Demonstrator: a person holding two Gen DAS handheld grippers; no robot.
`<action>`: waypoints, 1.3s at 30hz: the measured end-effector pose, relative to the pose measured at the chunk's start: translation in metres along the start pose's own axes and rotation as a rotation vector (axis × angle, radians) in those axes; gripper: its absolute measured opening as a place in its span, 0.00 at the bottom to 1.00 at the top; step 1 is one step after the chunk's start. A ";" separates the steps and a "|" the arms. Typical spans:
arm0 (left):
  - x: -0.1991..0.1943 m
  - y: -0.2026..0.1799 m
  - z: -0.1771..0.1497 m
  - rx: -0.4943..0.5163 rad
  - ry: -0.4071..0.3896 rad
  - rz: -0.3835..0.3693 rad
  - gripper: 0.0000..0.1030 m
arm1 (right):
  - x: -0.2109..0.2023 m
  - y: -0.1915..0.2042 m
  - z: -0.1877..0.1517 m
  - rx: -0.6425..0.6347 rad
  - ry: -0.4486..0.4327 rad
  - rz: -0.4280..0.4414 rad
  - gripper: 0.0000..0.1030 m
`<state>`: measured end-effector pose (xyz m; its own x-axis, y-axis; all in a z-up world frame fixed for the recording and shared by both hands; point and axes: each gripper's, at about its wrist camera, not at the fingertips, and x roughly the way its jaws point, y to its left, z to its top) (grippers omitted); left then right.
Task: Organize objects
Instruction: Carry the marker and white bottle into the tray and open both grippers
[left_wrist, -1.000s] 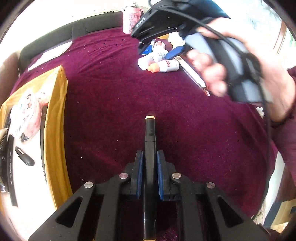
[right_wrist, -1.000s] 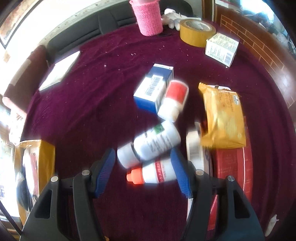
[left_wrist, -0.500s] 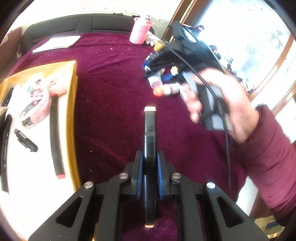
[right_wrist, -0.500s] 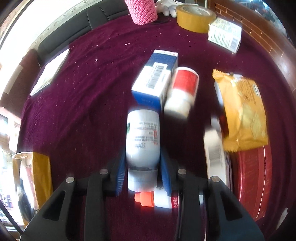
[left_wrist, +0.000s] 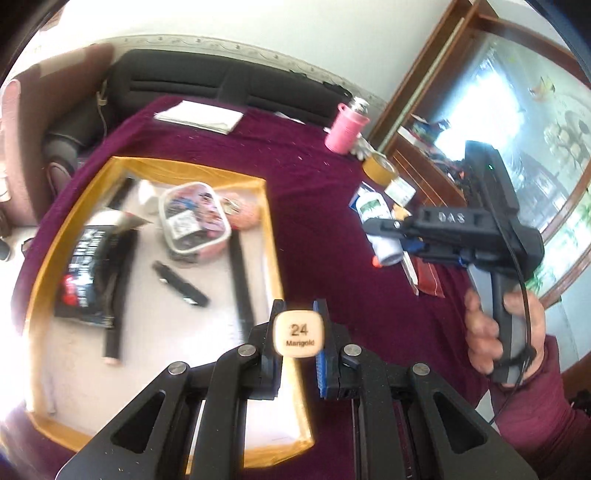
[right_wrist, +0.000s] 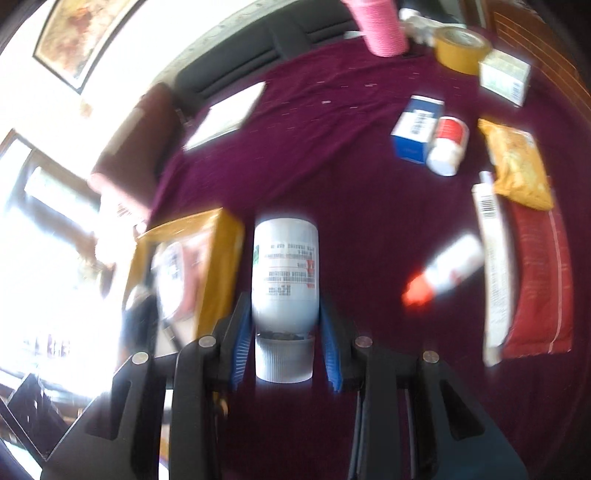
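The left gripper (left_wrist: 298, 334) clenches a black marker with a cream cap (left_wrist: 298, 334); the right gripper (right_wrist: 282, 325) grasps a white plastic bottle (right_wrist: 285, 273) above the maroon cloth (right_wrist: 369, 184).

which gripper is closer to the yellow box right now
Left. The left gripper, holding a marker, hangs right over the yellow box edge. The right gripper, holding a white bottle, is off to the side.

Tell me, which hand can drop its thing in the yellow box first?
Probably the left. Its gripper holds the marker right above the box, while the right gripper carries the bottle beside it.
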<state>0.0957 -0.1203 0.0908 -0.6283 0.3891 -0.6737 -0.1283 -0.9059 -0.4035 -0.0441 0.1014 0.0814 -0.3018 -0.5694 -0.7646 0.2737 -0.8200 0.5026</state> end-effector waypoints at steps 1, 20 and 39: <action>-0.007 0.007 0.001 -0.018 -0.007 -0.020 0.12 | 0.000 0.010 -0.004 -0.020 0.007 0.022 0.31; 0.018 0.076 0.010 -0.040 0.117 0.142 0.12 | 0.080 0.109 -0.072 -0.211 0.179 0.122 0.31; 0.031 0.090 -0.009 -0.060 0.113 0.283 0.18 | 0.106 0.133 -0.095 -0.286 0.224 0.061 0.31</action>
<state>0.0719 -0.1882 0.0278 -0.5432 0.1420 -0.8275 0.0873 -0.9707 -0.2238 0.0467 -0.0624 0.0284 -0.0784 -0.5641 -0.8220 0.5387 -0.7178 0.4412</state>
